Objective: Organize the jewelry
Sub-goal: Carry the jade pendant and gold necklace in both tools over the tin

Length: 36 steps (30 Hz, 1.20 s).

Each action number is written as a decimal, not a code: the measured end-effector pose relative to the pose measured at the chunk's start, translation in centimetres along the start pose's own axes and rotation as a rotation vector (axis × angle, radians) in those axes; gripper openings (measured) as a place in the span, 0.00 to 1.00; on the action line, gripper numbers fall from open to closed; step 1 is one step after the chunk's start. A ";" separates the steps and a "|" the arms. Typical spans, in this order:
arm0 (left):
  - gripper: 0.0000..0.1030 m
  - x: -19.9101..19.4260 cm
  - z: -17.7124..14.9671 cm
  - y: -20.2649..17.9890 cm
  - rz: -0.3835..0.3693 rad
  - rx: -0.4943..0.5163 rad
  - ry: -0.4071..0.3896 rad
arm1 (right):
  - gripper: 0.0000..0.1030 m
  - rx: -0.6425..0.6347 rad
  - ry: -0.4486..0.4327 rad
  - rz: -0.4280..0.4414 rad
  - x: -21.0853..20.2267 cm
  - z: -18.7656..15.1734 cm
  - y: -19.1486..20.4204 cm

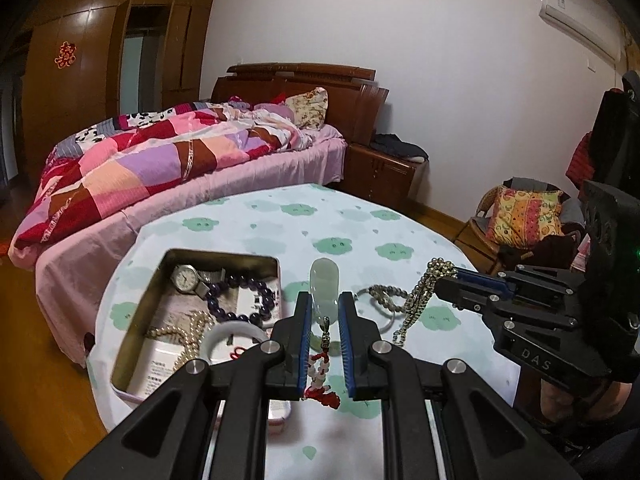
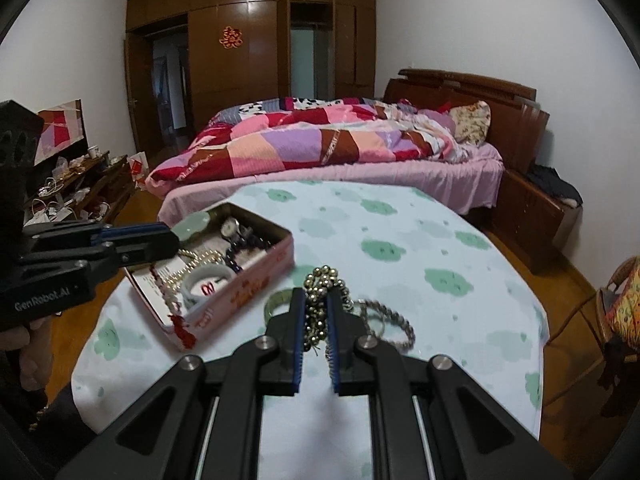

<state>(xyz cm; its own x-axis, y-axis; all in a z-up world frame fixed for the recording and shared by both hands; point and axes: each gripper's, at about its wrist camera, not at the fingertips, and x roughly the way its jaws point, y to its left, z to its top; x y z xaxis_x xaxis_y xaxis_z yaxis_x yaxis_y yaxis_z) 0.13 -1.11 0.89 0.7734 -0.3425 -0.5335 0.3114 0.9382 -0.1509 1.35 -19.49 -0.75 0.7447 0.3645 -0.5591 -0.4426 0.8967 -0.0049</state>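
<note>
Left gripper [image 1: 325, 312]: I have the jaws narrow, pinched on the pendant [image 1: 323, 284]. Its pale stone stands up out of the tips and its red knotted cord [image 1: 320, 376] hangs down between the fingers, so the long axis runs roughly along the fingers.

Right gripper [image 2: 315, 308]: jaws closed on the chain [image 2: 320, 280], a bunch of metal beads heaped above the tips with the rest trailing down between the pads.

Both pieces are held above the table [image 2: 440, 240], not resting on it.

Key relation: the tin [image 1: 132, 320] sits near the table's left edge, to the left of and slightly beyond the left fingers. The left hand is the nearer of the two; the right gripper is well off to the tin's right. I judge the pendant goes in first.

Tin already holds a watch [image 1: 185, 278], dark beads [image 1: 240, 300], pearls [image 1: 188, 336] and a white bangle [image 1: 236, 334].

Still on the cloth near the right fingers: a silver bracelet [image 2: 394, 322] and a green bangle [image 2: 278, 300], partly hidden by the finger.

Views: the left camera looks down into the tin and shows the chain's loop dangling from the right tips. The right camera shows the tin's pink outer wall and the pendant's cord hanging over its near corner; whether it touches I cannot tell
</note>
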 end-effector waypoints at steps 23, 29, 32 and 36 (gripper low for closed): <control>0.12 -1.8 3.0 8.0 0.088 -0.101 -0.076 | 0.12 -0.142 -0.072 0.049 1.6 6.4 5.7; 0.12 -0.5 2.7 9.3 0.106 -0.124 -0.064 | 0.12 -0.159 -0.067 0.068 2.8 7.4 7.1; 0.12 -0.1 2.3 9.8 0.111 -0.125 -0.055 | 0.12 -0.175 -0.065 0.072 3.4 7.8 7.8; 0.12 0.8 1.9 10.2 0.113 -0.124 -0.046 | 0.12 -0.185 -0.052 0.076 4.2 8.1 8.4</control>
<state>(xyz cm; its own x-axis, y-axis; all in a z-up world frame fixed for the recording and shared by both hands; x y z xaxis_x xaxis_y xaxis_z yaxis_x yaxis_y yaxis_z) 5.00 8.07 0.54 0.8251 -0.2332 -0.5146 0.1523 0.9689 -0.1949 4.82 -8.41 3.52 0.7281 0.4461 -0.5205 -0.5792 0.8065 -0.1191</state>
